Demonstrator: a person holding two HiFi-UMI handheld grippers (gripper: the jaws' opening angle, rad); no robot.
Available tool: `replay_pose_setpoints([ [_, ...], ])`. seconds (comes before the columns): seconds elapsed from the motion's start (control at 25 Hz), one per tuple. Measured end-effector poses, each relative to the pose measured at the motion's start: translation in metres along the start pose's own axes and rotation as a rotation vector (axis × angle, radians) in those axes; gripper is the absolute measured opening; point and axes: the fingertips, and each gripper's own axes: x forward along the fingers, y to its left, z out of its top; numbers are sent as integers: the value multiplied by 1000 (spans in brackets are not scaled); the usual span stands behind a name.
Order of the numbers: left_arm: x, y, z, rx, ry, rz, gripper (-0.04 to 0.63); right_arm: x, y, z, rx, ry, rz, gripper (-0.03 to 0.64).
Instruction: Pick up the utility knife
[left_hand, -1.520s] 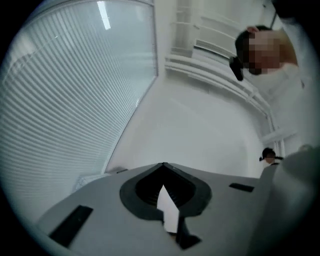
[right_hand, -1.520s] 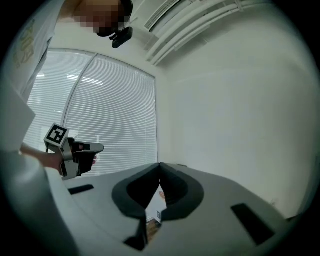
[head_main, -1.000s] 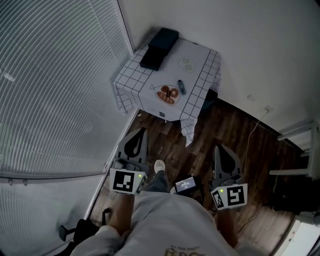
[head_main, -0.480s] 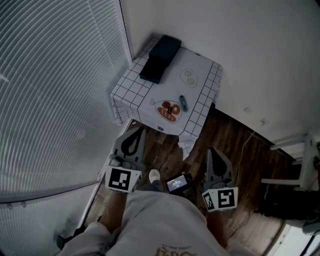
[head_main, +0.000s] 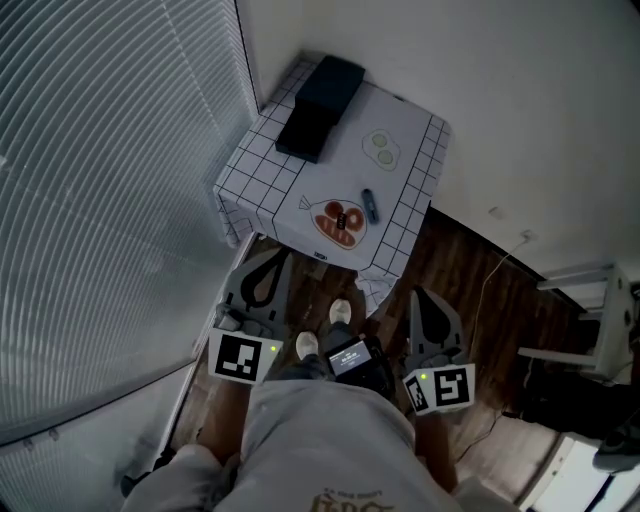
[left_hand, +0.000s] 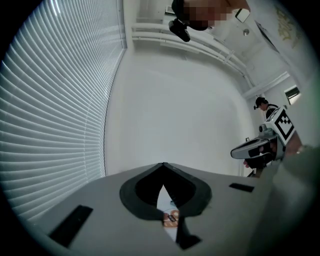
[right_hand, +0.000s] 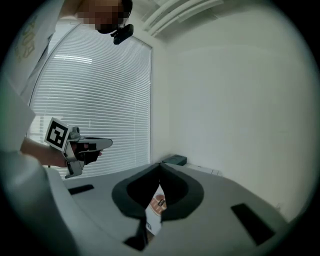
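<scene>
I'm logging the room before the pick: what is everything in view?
table: one, white grid cloth, corner beside the blinds
black box: one, black, table's far end
utility knife: one, dark blue, table's near end, right of the heart shape
heart shape: one, orange, table's near end; plate or print, cannot tell
blinds: one set, white, left
cable: one, pale, on the wood floor, right
shoes: two, white, below the table
left tongs: one, grey, shut, empty, short of the table
right tongs: one, grey, shut, empty, short of the table
</scene>
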Motion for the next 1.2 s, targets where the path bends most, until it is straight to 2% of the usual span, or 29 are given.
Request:
replay_pose_setpoints([
  [0.4, 75, 26, 0, -1, 30, 40, 8, 73, -56, 3, -4, 38, 25, 3],
  [0.68, 126, 29, -6, 9, 62, 67, 8, 115, -99, -1, 11, 55, 52, 3],
  [0.92, 149, 26, -16, 72, 116, 93, 8, 139, -117, -10, 25, 74, 98, 3],
  [1.2, 161, 40, -28, 35, 167, 125, 8, 162, -126, -22, 39, 124, 107, 3],
])
